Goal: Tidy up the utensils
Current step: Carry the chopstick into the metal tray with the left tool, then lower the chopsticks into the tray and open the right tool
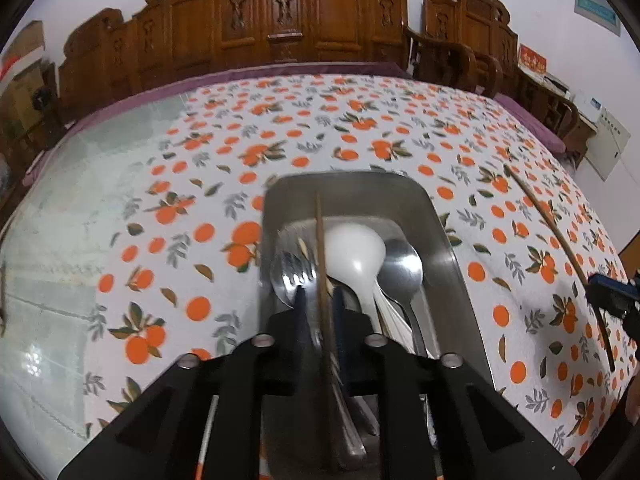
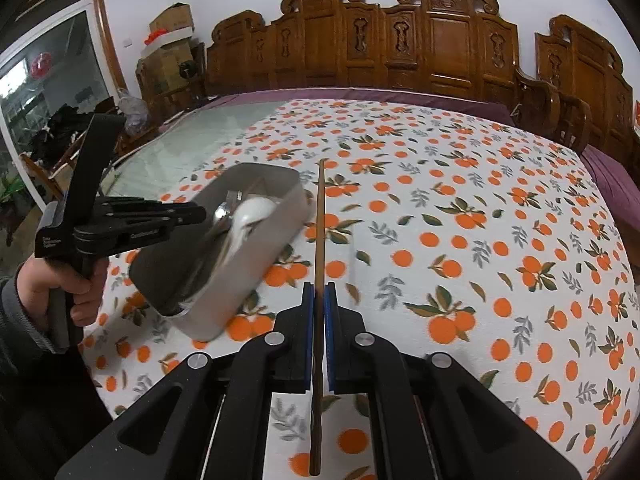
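My left gripper (image 1: pixel 319 292) is shut on a brown chopstick (image 1: pixel 321 256) and holds it over a steel tray (image 1: pixel 444 236). The tray holds a white ladle (image 1: pixel 352 252), a steel spoon (image 1: pixel 400 268) and a fork (image 1: pixel 290 276). My right gripper (image 2: pixel 319 292) is shut on a second brown chopstick (image 2: pixel 319 220), just right of the tray (image 2: pixel 240 280). That chopstick (image 1: pixel 560 240) and the right gripper (image 1: pixel 612 292) show at the right in the left wrist view. The left gripper (image 2: pixel 192 214) shows over the tray in the right wrist view.
An orange-print cloth (image 2: pixel 480 240) covers most of the glass-topped table (image 1: pixel 60 220). Carved wooden chairs (image 2: pixel 400 40) line the far edge. Boxes (image 2: pixel 172 24) and clutter stand at the far left by a window.
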A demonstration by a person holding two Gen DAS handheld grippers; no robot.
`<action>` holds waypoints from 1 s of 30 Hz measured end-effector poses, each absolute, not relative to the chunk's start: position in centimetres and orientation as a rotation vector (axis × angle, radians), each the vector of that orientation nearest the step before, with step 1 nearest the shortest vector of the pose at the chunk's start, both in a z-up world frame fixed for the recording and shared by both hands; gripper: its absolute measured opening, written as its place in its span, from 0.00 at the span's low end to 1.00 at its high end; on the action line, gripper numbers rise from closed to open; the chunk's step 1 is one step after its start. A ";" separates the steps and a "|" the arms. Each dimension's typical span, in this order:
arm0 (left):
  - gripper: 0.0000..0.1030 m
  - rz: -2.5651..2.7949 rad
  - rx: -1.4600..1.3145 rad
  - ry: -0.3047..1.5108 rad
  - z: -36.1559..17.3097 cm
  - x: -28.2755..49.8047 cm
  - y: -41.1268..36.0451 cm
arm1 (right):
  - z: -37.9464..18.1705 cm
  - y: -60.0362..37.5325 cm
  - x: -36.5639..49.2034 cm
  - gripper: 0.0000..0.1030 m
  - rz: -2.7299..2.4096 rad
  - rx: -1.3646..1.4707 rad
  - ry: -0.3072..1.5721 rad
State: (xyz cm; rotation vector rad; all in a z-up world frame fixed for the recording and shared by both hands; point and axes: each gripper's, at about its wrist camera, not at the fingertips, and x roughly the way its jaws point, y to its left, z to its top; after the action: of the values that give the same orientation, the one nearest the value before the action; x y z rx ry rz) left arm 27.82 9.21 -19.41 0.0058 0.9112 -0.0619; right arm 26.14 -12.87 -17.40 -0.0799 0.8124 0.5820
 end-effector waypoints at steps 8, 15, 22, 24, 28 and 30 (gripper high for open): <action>0.28 -0.039 0.006 0.848 -17.3 27.2 10.7 | -16.8 -10.1 25.6 0.06 0.603 -0.074 0.815; 0.52 -0.036 -0.025 0.807 -15.9 26.8 11.8 | -16.8 -8.2 25.7 0.06 0.607 -0.027 0.833; 0.79 -0.023 -0.038 0.760 -14.5 26.3 12.9 | -16.7 -5.9 26.3 0.06 0.623 -0.002 0.840; 0.84 -0.019 -0.039 0.753 -14.2 26.3 13.3 | -16.8 -5.2 26.7 0.06 0.626 0.007 0.843; 0.90 -0.003 -0.044 0.745 -13.9 26.3 14.1 | -17.0 -4.0 27.5 0.06 0.628 0.020 0.851; 0.91 0.003 -0.048 0.741 -13.7 26.2 14.5 | -17.1 -3.2 28.0 0.06 0.630 0.031 0.856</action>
State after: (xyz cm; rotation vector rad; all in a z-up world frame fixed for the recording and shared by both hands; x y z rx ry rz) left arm 26.23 14.45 -13.74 -0.0484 0.7411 0.0029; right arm 28.02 -3.23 -17.13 0.0308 0.8562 0.6299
